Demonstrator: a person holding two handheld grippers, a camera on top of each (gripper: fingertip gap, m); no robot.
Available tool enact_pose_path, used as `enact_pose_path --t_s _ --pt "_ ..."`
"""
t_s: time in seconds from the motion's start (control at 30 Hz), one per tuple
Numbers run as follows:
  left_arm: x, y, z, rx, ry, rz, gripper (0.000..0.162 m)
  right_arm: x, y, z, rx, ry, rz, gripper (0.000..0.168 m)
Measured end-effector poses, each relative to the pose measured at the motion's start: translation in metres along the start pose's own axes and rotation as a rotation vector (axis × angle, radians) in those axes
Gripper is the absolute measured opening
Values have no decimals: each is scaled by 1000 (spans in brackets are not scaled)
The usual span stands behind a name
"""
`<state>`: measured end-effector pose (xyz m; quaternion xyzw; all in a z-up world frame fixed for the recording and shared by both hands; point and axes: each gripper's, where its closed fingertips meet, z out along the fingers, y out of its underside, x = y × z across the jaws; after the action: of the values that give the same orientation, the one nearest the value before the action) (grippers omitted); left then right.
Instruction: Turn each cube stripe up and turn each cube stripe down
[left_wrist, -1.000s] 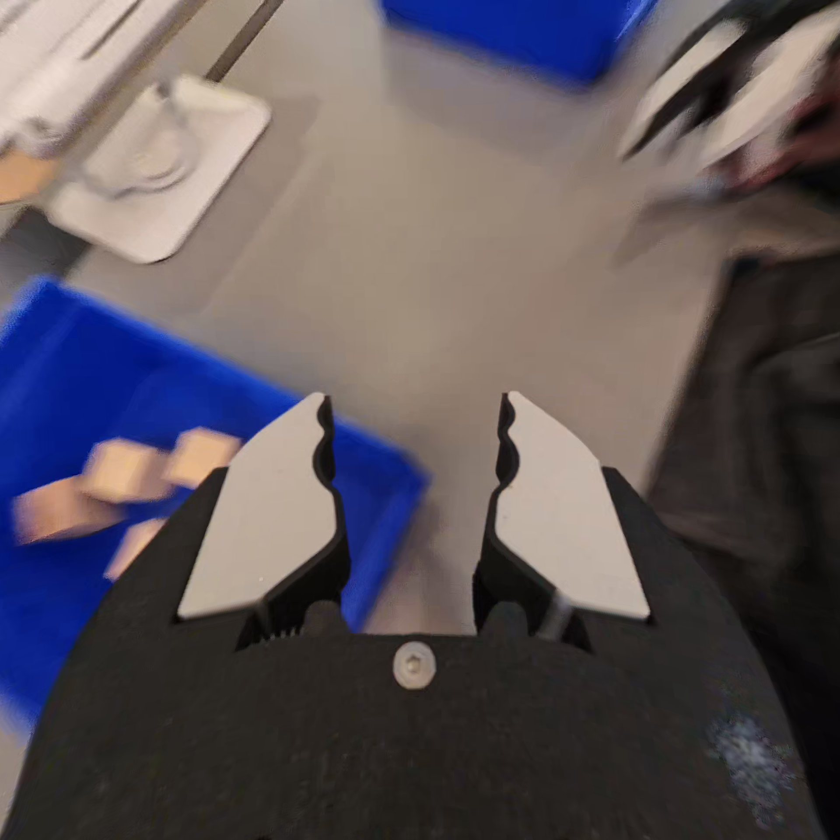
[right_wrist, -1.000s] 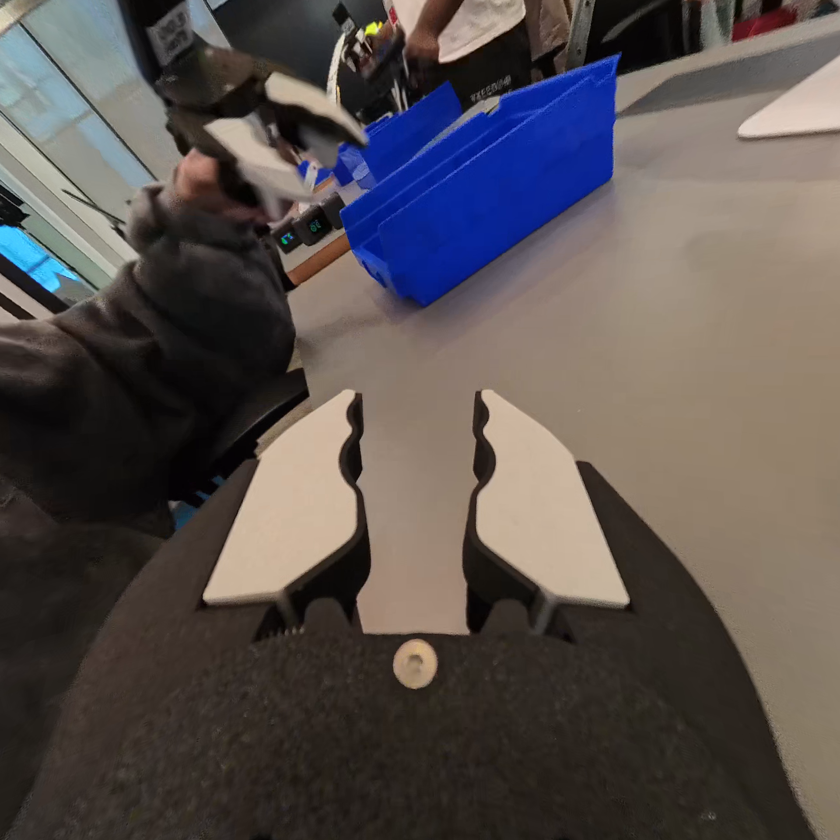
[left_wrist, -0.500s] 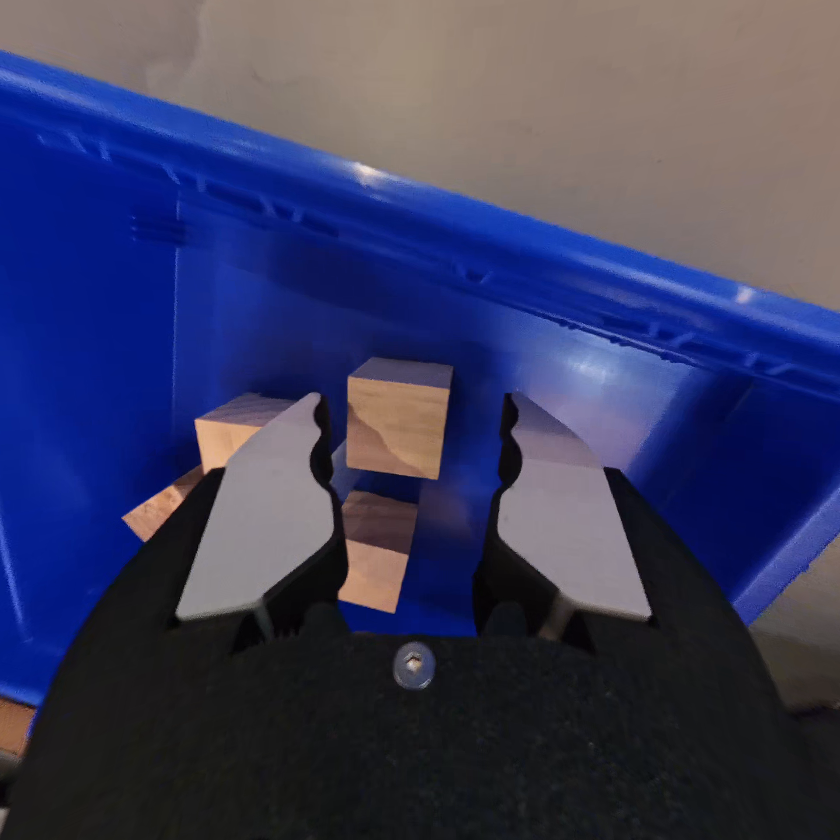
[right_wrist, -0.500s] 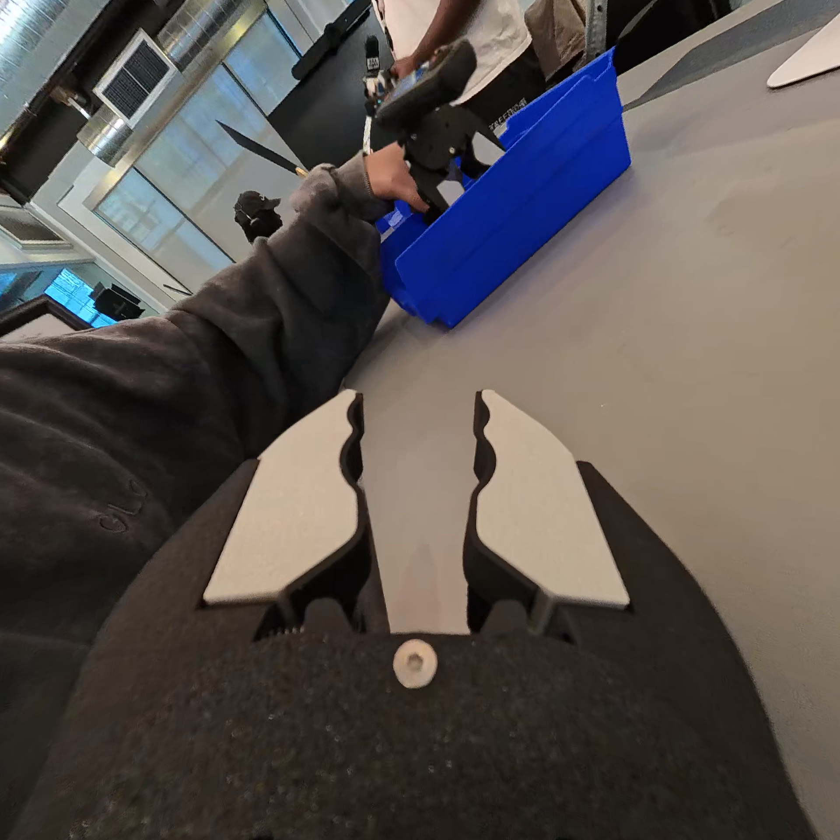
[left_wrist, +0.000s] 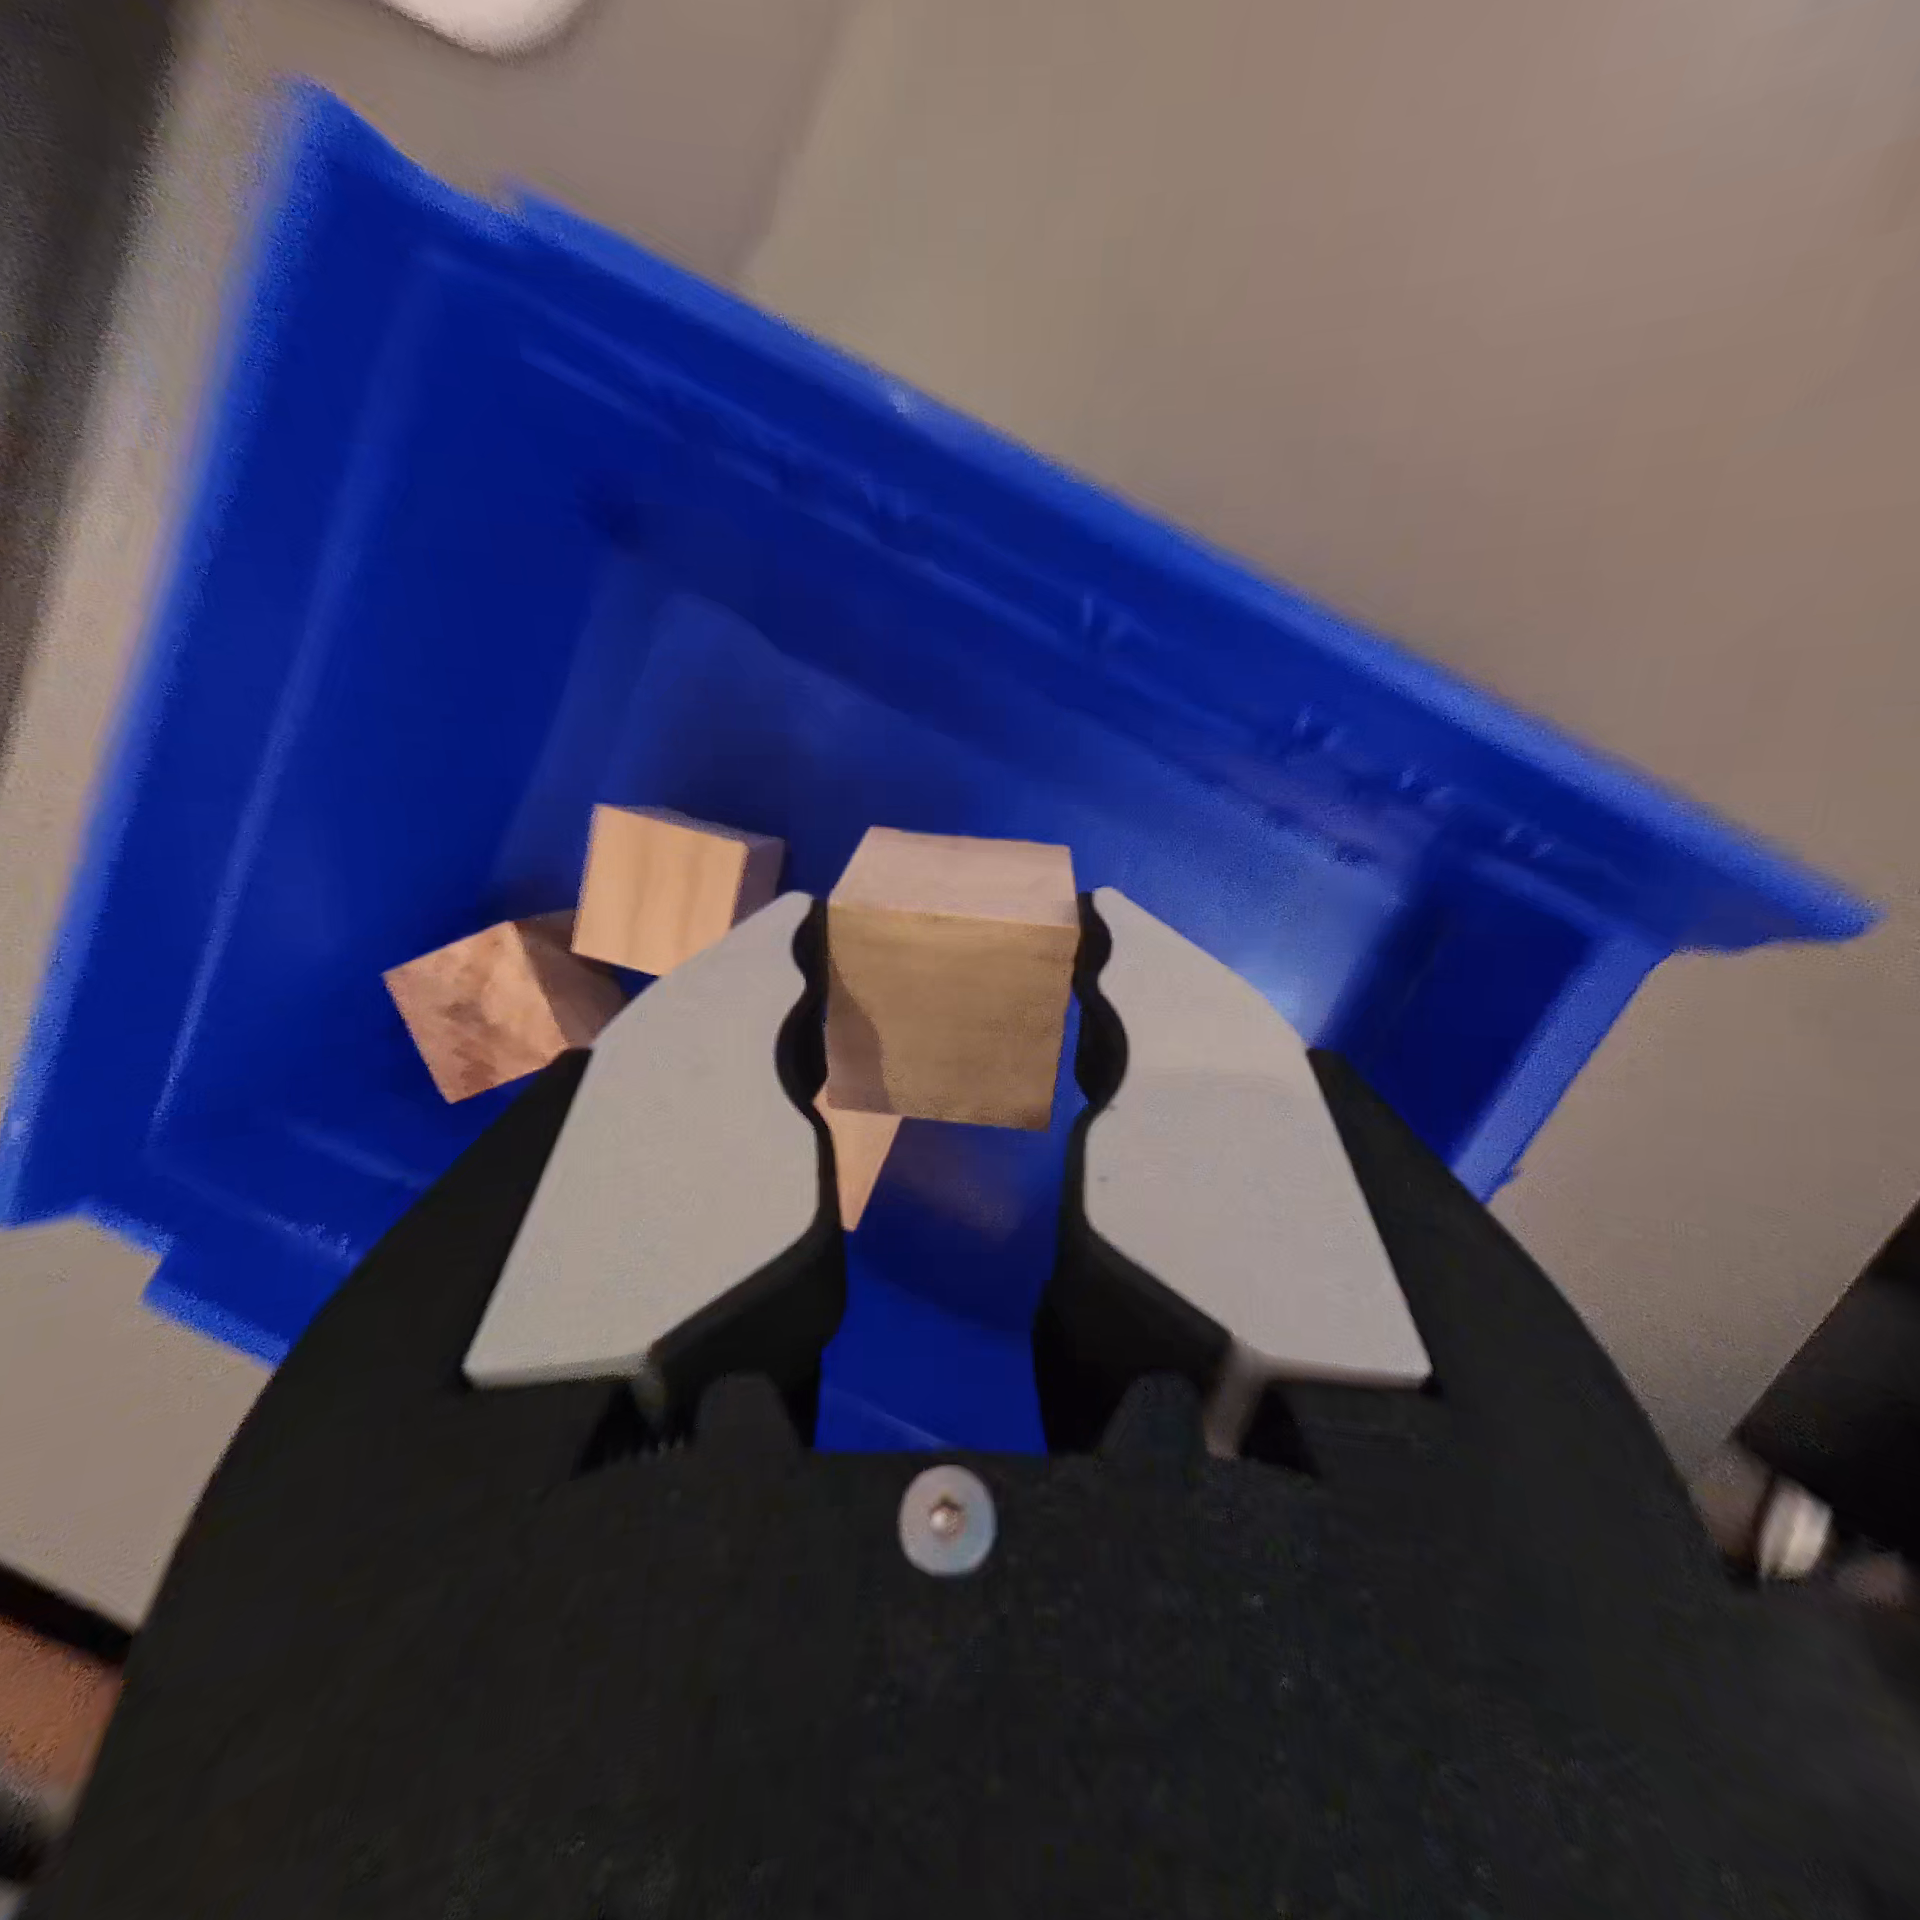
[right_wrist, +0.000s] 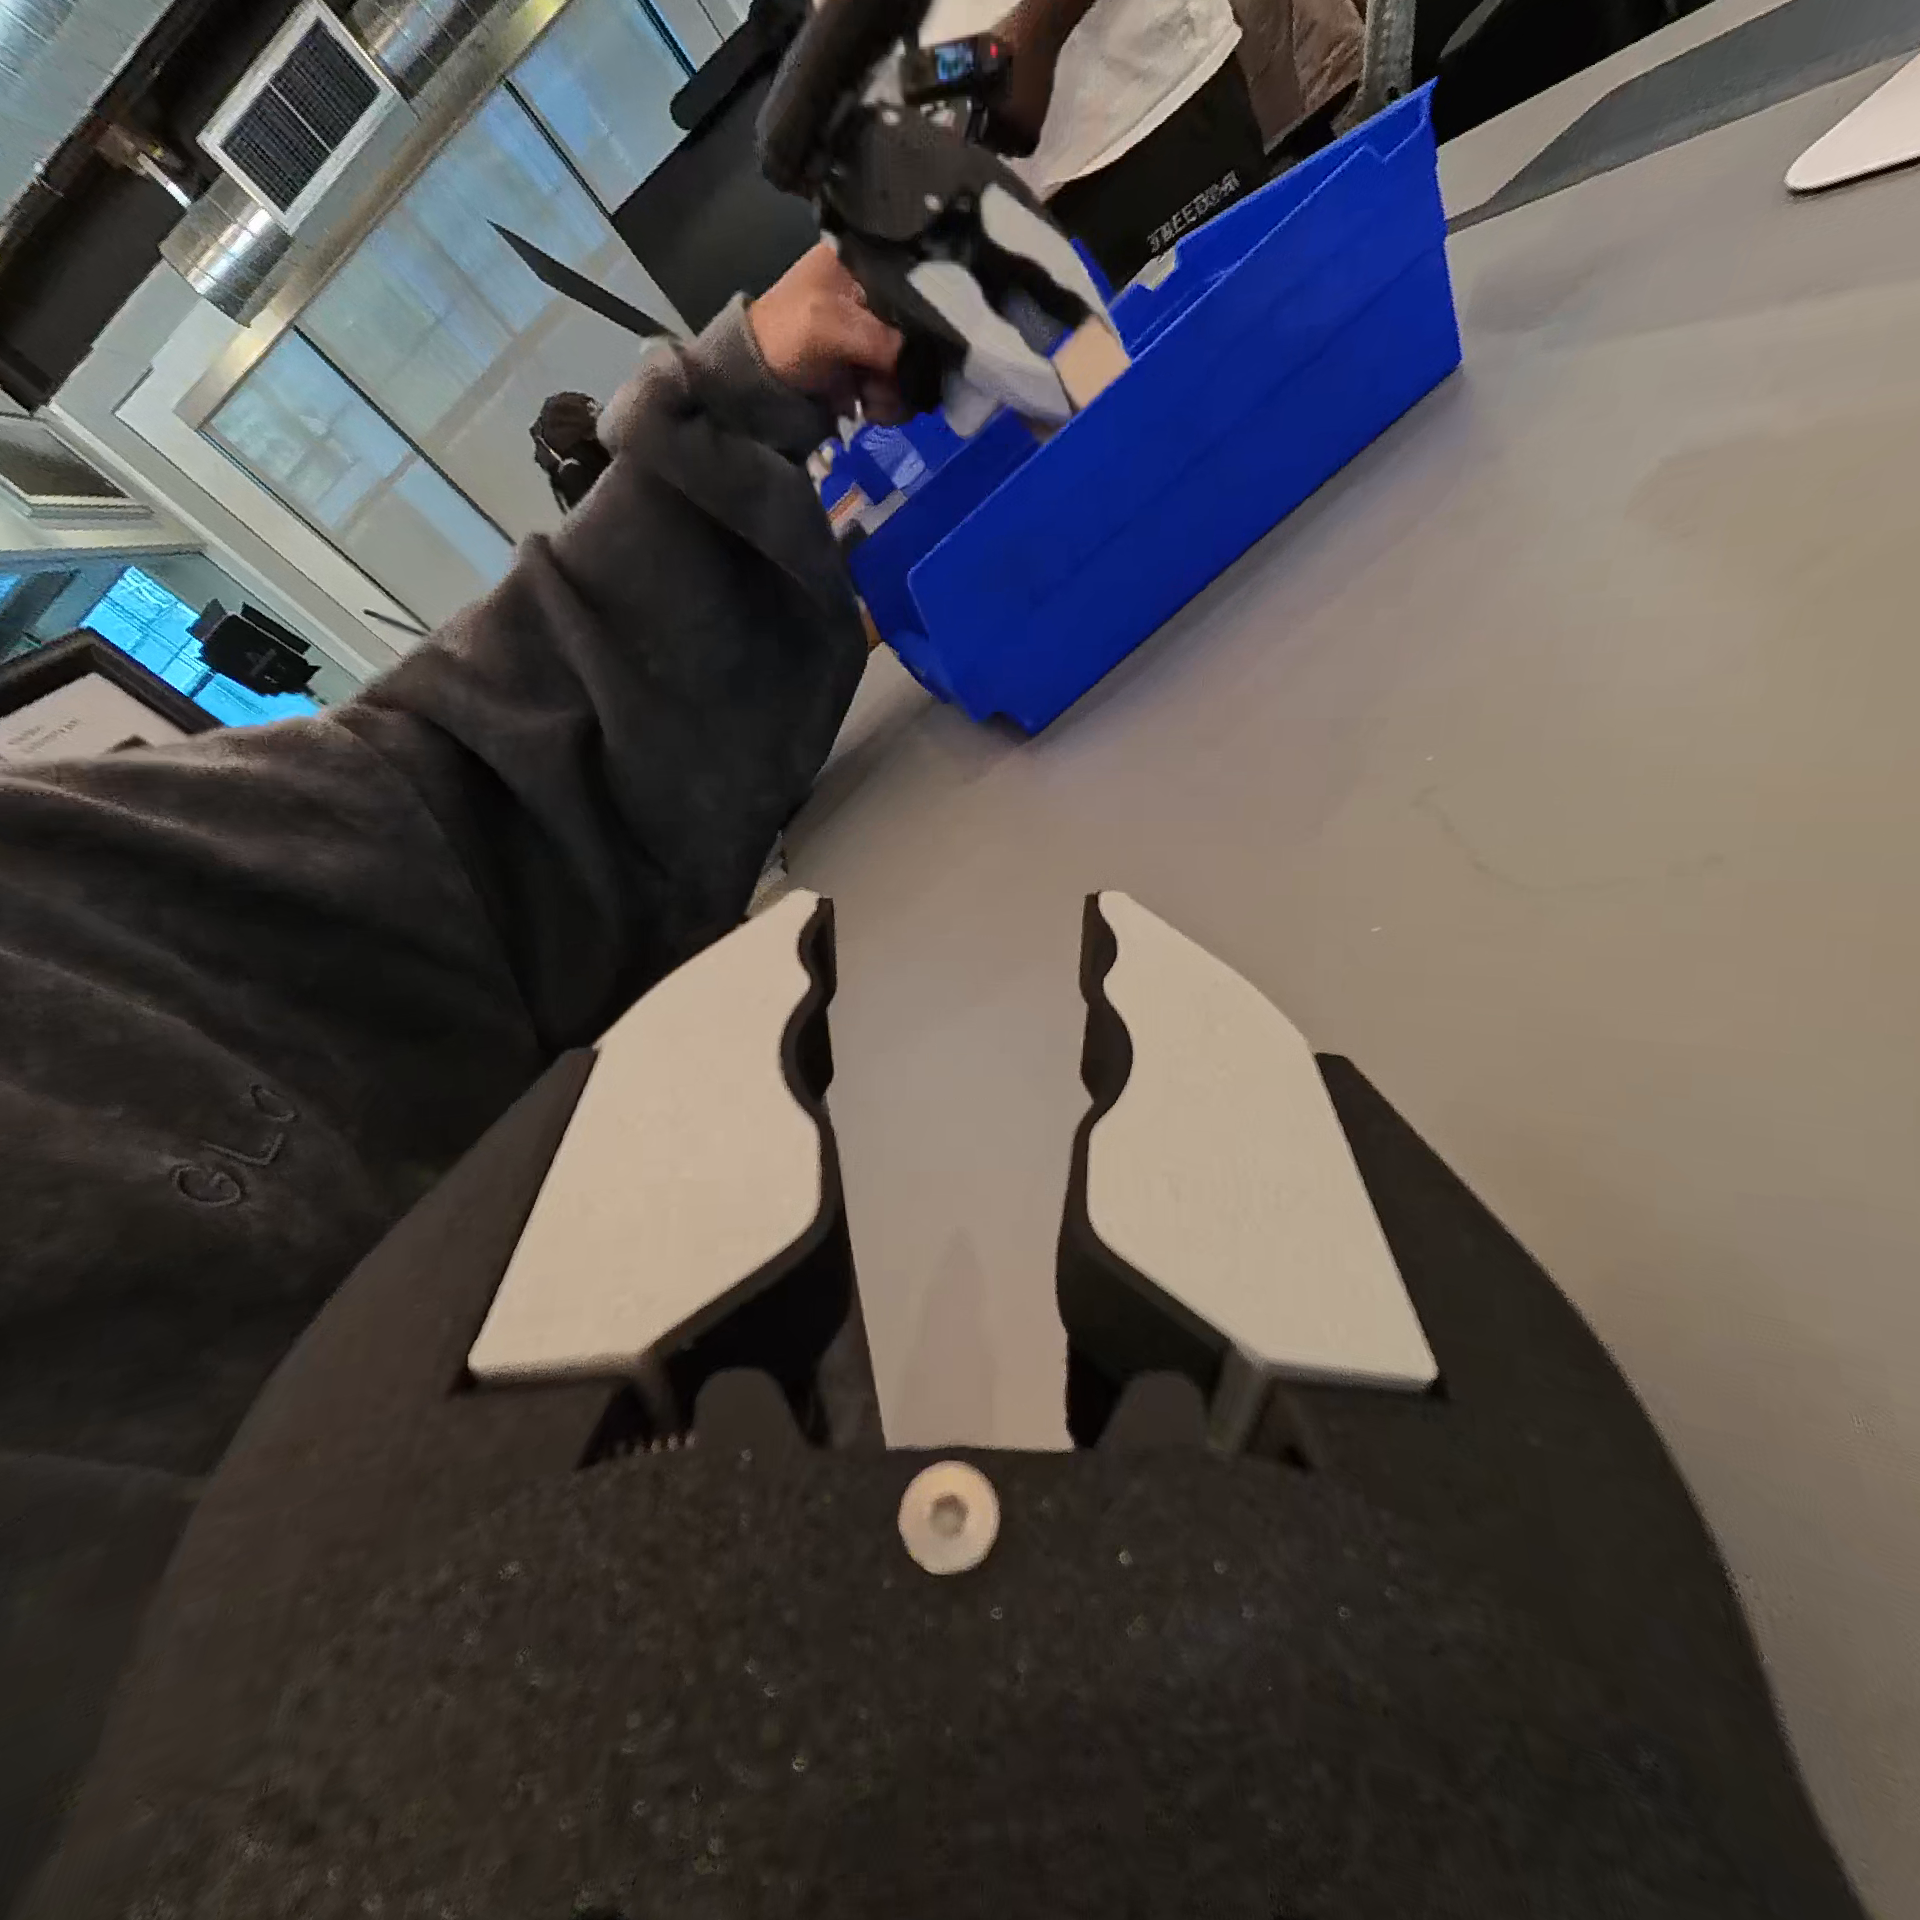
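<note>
Left wrist view: my left gripper (left_wrist: 951, 935) pinches 1 wooden cube (left_wrist: 951, 987) between its fingertips, both jaws pressed against the cube's sides, held above the inside of a blue bin (left_wrist: 727, 582). No stripe shows on the faces I can see. Down in the bin lie 2 more cubes (left_wrist: 665, 894) (left_wrist: 499, 1003), touching each other at the left of my fingers, and part of another wooden block (left_wrist: 857, 1164) shows just below the held cube. The bin sits on a grey table (left_wrist: 1455, 364). The picture is somewhat blurred.

Right wrist view: my right gripper (right_wrist: 956, 935) is spread and holds nothing, with only bare grey table (right_wrist: 1558, 831) between its fingers; it hovers low over the table, well apart from the bin. Farther off, my left gripper (right_wrist: 1039, 343) is over the blue bin (right_wrist: 1195, 520) with a cube (right_wrist: 1091, 364) in its grip, my dark sleeve (right_wrist: 520, 779) reaching to it. From here the bin's wall hides what lies inside. A second blue bin (right_wrist: 914, 468) stands just behind the 1st, its contents too small to tell. A person (right_wrist: 1143, 125) stands beyond the table.
</note>
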<state>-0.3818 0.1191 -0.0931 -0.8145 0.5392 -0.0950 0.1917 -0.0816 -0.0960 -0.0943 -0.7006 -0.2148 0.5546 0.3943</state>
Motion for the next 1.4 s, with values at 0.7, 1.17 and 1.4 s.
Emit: enact_pose_path --t_s 0.7,1.17,1.4 --pt "201 -217 -11 851 913 -860 44 0 -103 63 44 -159 293 70" --pt "206 -217 13 793 824 -805 44 16 -95 71 0 -201 409 45" --pt "190 -157 10 853 367 -634 89 16 -100 56 7 -155 360 45"
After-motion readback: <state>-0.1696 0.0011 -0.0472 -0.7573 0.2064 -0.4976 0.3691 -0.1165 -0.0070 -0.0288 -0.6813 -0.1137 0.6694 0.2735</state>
